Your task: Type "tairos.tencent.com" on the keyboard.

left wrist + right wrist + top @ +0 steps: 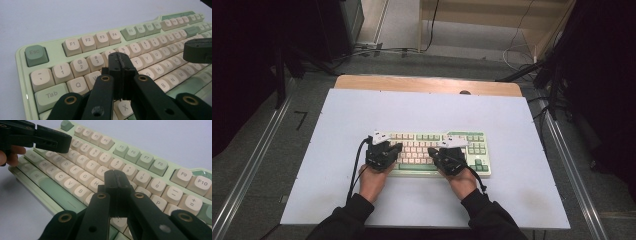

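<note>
On a white table (422, 107), a pale green keyboard (472, 137) with cream and green keys was laid near the middle, just ahead of two hands. The left gripper (398, 147) was held over the keyboard's left half, its jaws pressed together with nothing between them; in the left gripper view its tip (120, 58) was poised above the number and letter rows. The right gripper (431, 150) was held over the middle of the keyboard, jaws likewise pressed together and empty, its tip (115, 176) seen above the letter keys
</note>
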Action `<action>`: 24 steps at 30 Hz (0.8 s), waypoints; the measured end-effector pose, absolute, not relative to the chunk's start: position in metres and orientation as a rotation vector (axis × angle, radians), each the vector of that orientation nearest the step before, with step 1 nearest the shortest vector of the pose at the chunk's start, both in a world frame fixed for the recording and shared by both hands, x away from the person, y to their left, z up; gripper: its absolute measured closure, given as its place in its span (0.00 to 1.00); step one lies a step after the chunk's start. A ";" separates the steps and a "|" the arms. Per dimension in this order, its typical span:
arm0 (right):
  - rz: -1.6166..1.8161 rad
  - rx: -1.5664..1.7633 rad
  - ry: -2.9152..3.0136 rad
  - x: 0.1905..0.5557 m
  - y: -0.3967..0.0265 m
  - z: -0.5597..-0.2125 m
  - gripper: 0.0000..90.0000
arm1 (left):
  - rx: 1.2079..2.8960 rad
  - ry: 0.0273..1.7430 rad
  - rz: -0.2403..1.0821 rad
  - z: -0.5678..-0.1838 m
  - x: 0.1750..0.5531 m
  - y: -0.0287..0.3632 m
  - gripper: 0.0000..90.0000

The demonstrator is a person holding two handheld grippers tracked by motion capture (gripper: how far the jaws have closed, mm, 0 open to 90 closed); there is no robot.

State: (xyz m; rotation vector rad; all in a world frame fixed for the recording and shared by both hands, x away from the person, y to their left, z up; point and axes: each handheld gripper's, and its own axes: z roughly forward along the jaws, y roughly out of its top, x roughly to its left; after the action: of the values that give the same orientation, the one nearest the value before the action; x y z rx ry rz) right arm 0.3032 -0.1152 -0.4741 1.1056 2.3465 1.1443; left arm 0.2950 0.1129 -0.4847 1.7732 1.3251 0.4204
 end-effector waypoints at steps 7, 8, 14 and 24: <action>1.146 1.105 2.348 0.303 -0.115 -0.474 0.97 | 1.784 1.334 0.434 -0.489 0.300 0.111 1.00; 1.145 1.104 2.348 0.303 -0.115 -0.474 0.97 | 1.788 1.335 0.435 -0.489 0.300 0.111 1.00; 1.144 1.105 2.349 0.303 -0.115 -0.475 0.97 | 1.790 1.341 0.437 -0.491 0.302 0.111 1.00; 1.144 1.101 2.352 0.303 -0.114 -0.475 0.96 | 1.811 1.317 0.443 -0.490 0.300 0.107 1.00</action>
State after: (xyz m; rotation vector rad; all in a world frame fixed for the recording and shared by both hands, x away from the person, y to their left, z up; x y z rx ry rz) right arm 0.3027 -0.1144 -0.4749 1.1013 2.3521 1.1438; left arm 0.3001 0.1067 -0.4902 1.8108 1.3170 0.4427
